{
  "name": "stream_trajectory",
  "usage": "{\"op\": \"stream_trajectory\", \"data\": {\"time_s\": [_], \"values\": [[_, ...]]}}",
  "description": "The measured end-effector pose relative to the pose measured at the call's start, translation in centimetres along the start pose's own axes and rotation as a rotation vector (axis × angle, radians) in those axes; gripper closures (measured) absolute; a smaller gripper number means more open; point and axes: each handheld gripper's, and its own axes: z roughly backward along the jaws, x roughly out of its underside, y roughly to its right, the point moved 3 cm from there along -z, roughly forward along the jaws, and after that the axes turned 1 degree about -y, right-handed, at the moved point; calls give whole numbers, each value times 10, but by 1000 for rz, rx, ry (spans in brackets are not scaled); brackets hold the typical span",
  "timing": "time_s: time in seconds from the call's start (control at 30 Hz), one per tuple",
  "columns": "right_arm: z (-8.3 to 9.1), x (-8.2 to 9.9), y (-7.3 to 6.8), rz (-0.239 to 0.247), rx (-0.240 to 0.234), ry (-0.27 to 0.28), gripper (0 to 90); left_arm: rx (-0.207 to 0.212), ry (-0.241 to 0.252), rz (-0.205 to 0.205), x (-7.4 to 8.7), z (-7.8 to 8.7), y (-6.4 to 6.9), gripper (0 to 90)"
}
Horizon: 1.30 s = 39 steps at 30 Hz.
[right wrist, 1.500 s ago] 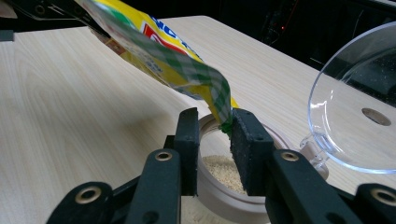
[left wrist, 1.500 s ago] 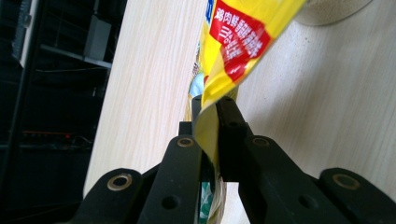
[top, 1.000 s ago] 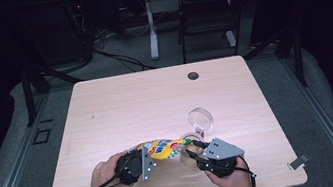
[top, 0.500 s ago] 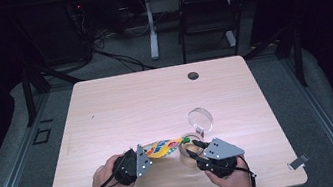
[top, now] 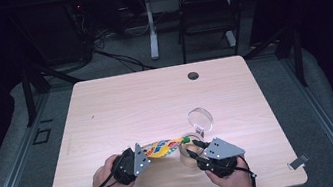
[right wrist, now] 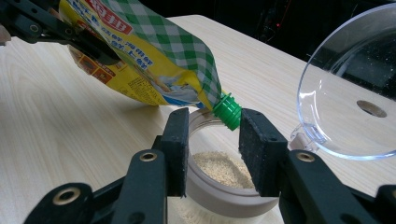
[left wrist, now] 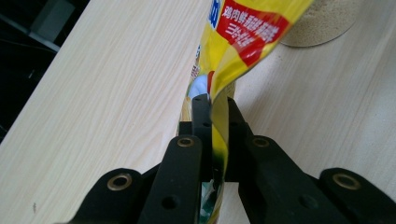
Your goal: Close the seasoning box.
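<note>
Right gripper (right wrist: 208, 144) clamps jar (right wrist: 224, 186), part-filled with granules; flip lid (right wrist: 345, 88) open. Left gripper (left wrist: 215, 114) pinches pouch (right wrist: 154, 60) tail, green spout (right wrist: 228, 111) tilted over the rim. Pouring apparently underway; closing remains. Table (top: 131, 104) beyond.

Yellow pouch (right wrist: 154, 70) with green-white check, red label, green spout (right wrist: 228, 112); clear lid (right wrist: 348, 88); pale wood table (top: 145, 102).

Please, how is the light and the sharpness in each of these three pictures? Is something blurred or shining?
High view: the table is brightly lit, the room behind it dark, small things soft. Left gripper view: the pouch near the lens is slightly blurred, the wood grain sharper. Right gripper view: the open clear lid shows glare along its rim; the green spout is sharp.
</note>
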Motion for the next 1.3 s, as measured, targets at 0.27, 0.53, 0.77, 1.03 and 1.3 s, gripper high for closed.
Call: {"op": "stream_trajectory", "data": {"time_s": [0.27, 0.53, 0.77, 1.03, 1.3], "values": [[0, 0, 0, -2, 3, 1, 635, 13, 2, 31, 1, 0, -3, 880], [1, 0, 1, -5, 4, 2, 634, 34, 22, 99, 5, 0, -7, 880], [1, 1, 2, -2, 13, 1, 633, 43, 40, 151, 10, 1, -12, 880], [1, 1, 2, -5, 11, 0, 632, 69, 68, 220, 16, 2, -19, 879], [1, 2, 3, -10, 16, 3, 632, 68, 74, 249, 20, 1, -20, 879]]}}
